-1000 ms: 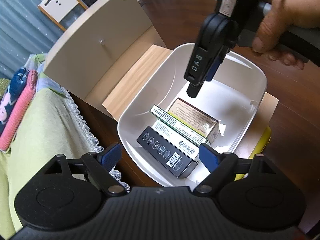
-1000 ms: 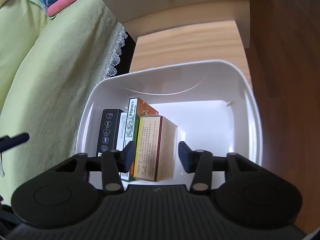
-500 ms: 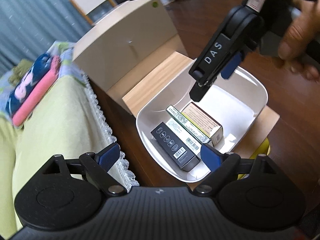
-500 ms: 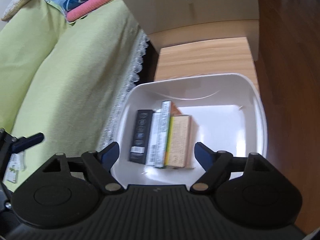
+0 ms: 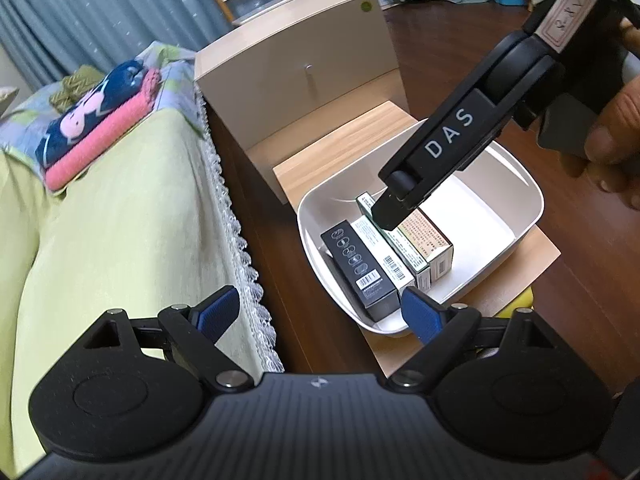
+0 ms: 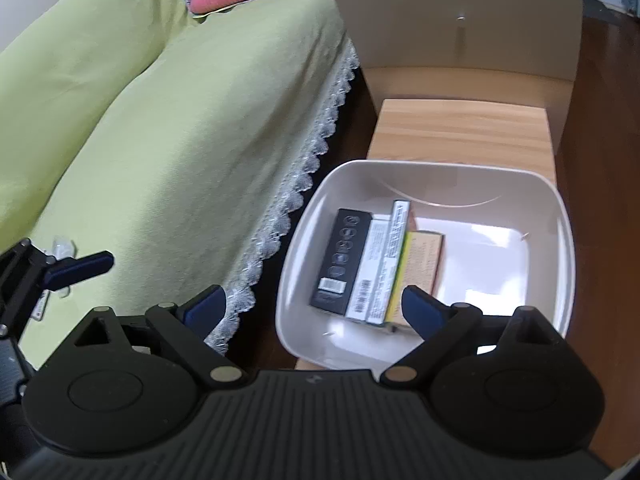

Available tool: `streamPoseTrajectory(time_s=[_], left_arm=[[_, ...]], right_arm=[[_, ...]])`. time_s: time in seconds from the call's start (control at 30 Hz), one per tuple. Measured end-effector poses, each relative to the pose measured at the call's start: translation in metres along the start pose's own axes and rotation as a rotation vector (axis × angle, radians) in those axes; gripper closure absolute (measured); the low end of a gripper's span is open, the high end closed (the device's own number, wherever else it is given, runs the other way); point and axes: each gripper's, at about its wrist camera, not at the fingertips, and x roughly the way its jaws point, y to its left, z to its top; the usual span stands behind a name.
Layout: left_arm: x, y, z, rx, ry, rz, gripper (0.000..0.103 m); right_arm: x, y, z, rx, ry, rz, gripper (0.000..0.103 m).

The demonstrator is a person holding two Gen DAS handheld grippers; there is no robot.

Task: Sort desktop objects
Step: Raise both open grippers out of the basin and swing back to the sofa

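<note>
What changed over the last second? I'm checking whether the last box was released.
The right gripper opened wide, let go of the tan box and lifted away from the white bin. The left gripper, open and empty, also pulled back. The four boxes stayed side by side in the bin.

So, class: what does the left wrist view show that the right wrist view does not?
Only the left wrist view shows the hand holding the right gripper, blue curtains and something yellow under the board.

Only the right wrist view shows the left gripper side-on over the green cover.

Both show the white tray holding the boxes, black box outermost.
</note>
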Motion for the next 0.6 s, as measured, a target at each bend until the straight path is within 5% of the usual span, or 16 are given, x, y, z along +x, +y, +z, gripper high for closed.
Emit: streamPoseTrajectory(time_s=[0.27, 0.6], left_arm=[[-0.029, 0.026, -0.025, -0.172, -0.007, 0.082, 0.014], [-0.088, 0.083, -0.078, -0.397, 0.022, 0.277, 0.014]], right_arm=[[0.0, 0.033, 0.003, -0.027, -0.006, 0.058, 0.009], [-0.006, 0.132, 0.018, -0.183, -0.025, 0.217, 0.008]])
